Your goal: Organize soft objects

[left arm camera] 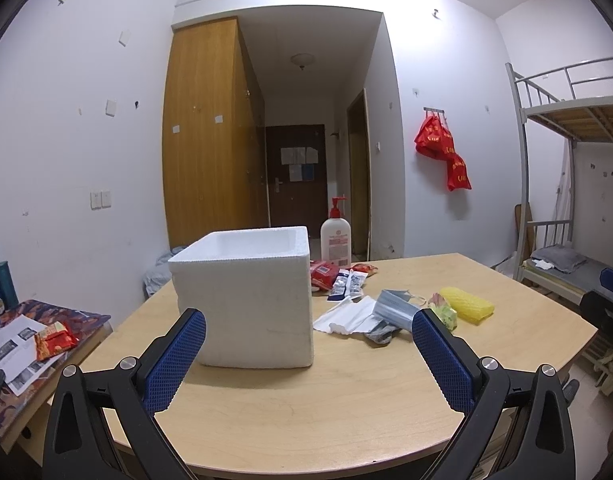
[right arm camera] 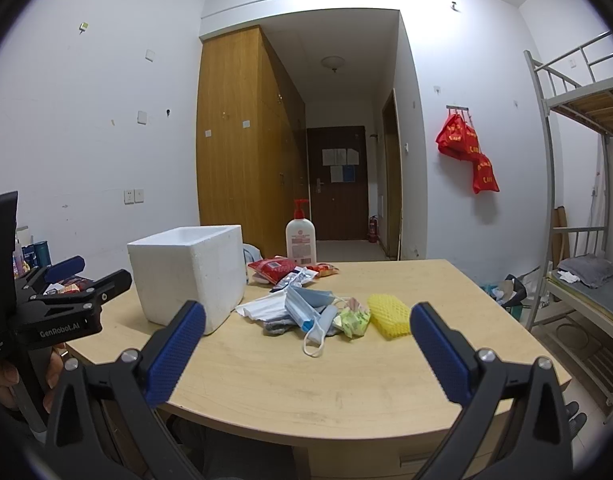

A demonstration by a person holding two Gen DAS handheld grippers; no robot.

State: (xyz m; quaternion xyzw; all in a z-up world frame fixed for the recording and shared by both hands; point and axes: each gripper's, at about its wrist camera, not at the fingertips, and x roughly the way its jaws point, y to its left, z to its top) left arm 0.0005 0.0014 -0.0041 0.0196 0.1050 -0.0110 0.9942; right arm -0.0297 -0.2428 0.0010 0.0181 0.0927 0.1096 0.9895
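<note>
A white foam box [left arm camera: 248, 296] [right arm camera: 188, 274] stands open-topped on the wooden table [left arm camera: 326, 404] [right arm camera: 306, 392]. Right of it lies a pile of soft things: white cloth [left arm camera: 346, 316] [right arm camera: 266, 306], blue face masks [left arm camera: 394, 308] [right arm camera: 306, 308], a yellow foam net [left arm camera: 466, 304] [right arm camera: 388, 316], a green-yellow crumpled wrapper [right arm camera: 352, 318] and red snack packets [left arm camera: 324, 274] [right arm camera: 272, 268]. My left gripper [left arm camera: 308, 344] is open and empty, in front of the box; it also shows at the left of the right wrist view [right arm camera: 88, 274]. My right gripper [right arm camera: 306, 338] is open and empty, short of the pile.
A pump lotion bottle [left arm camera: 336, 240] [right arm camera: 301, 236] stands at the table's far edge. A side table with papers and a red packet [left arm camera: 52, 340] lies to the left. A bunk bed [left arm camera: 570, 184] [right arm camera: 586, 184] stands to the right, a wardrobe [left arm camera: 210, 136] behind.
</note>
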